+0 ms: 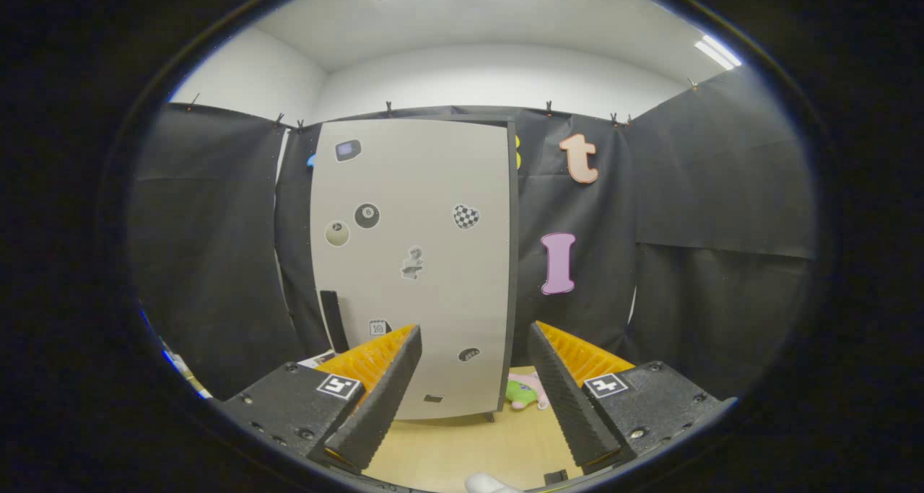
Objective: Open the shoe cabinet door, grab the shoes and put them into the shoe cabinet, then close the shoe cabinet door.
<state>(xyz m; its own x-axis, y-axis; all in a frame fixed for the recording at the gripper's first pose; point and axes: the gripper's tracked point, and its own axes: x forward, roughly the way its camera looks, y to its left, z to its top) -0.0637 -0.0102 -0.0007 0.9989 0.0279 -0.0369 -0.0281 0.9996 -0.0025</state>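
The shoe cabinet (415, 262) stands upright beyond my fingers, a tall pale grey box with several stickers on its door, which is closed. A dark handle (332, 320) runs down the door's lower left side, just above my left finger (382, 399). My gripper (473, 399) is open, with nothing between the fingers. A small green and pink thing (525, 392), perhaps a shoe, lies on the floor at the cabinet's right foot, close to my right finger (567, 403). A white rounded object (487, 484) pokes in below the fingers.
The wooden floor (462, 450) runs from under the fingers to the cabinet. Black cloth walls close in behind and on both sides. White wall and ceiling lights are above.
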